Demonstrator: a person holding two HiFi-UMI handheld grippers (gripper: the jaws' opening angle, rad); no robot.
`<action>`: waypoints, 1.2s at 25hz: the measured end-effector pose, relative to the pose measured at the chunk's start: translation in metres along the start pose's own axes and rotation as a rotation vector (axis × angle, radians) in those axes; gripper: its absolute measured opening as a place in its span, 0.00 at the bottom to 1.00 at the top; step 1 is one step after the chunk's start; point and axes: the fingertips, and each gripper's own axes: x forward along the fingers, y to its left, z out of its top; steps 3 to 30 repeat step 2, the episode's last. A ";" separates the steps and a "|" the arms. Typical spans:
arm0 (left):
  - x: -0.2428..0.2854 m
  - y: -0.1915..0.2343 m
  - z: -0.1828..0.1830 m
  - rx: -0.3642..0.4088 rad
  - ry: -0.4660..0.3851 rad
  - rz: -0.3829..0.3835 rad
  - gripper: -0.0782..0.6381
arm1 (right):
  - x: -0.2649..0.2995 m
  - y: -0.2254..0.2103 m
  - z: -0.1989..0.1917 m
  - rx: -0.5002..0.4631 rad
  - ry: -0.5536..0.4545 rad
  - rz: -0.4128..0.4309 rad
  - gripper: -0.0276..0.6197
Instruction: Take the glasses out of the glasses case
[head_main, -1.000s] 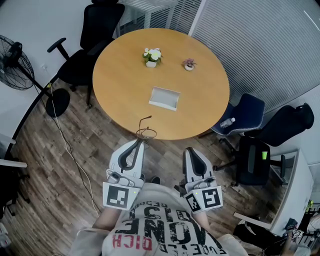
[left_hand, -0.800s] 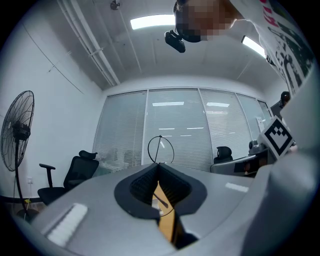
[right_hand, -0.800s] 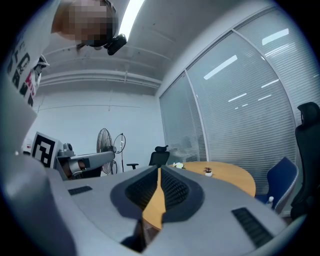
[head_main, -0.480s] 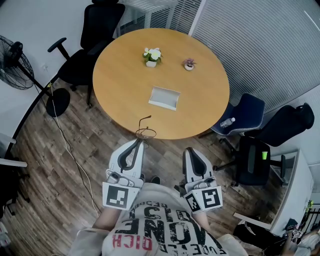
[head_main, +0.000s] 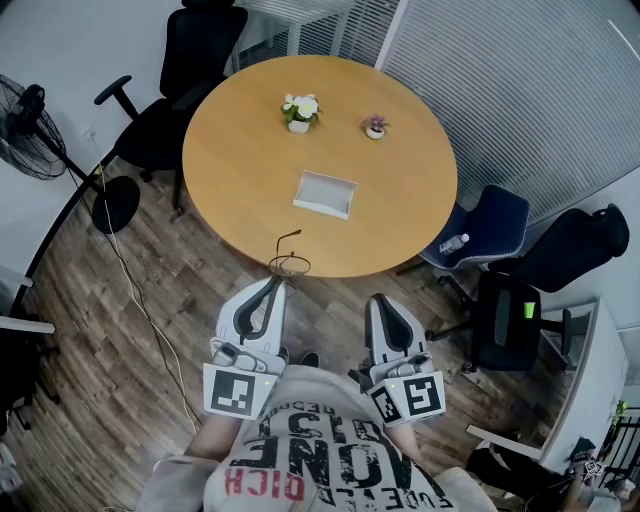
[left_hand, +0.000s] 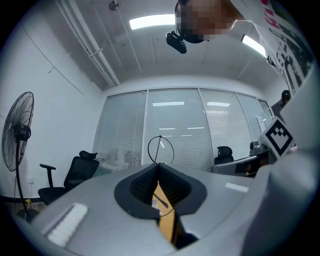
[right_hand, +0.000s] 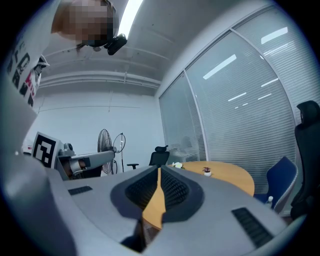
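Note:
A white glasses case (head_main: 325, 194) lies near the middle of the round wooden table (head_main: 230, 160). Thin dark wire-framed glasses (head_main: 290, 263) stick out past the tip of my left gripper (head_main: 277, 284), just off the table's near edge. The left jaws are shut on the thin frame. In the left gripper view one round rim (left_hand: 160, 149) stands above the left gripper's (left_hand: 159, 166) tips, and a wire runs down between the pads. My right gripper (head_main: 381, 300) is held level beside the left one, shut and empty; its tips (right_hand: 159, 171) meet with only a slit between them.
Two small flower pots (head_main: 299, 110) (head_main: 375, 126) stand at the table's far side. Black office chairs (head_main: 195, 50) and a blue chair (head_main: 490, 228) with a bottle ring the table. A standing fan (head_main: 35, 120) and a floor cable are on the left. I stand on wooden flooring.

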 end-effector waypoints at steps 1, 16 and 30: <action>0.001 -0.001 0.000 0.001 0.000 0.001 0.13 | 0.000 -0.002 0.000 0.000 0.000 0.001 0.09; 0.002 -0.002 0.000 0.003 0.001 0.002 0.13 | -0.001 -0.003 0.000 0.001 0.001 0.003 0.09; 0.002 -0.002 0.000 0.003 0.001 0.002 0.13 | -0.001 -0.003 0.000 0.001 0.001 0.003 0.09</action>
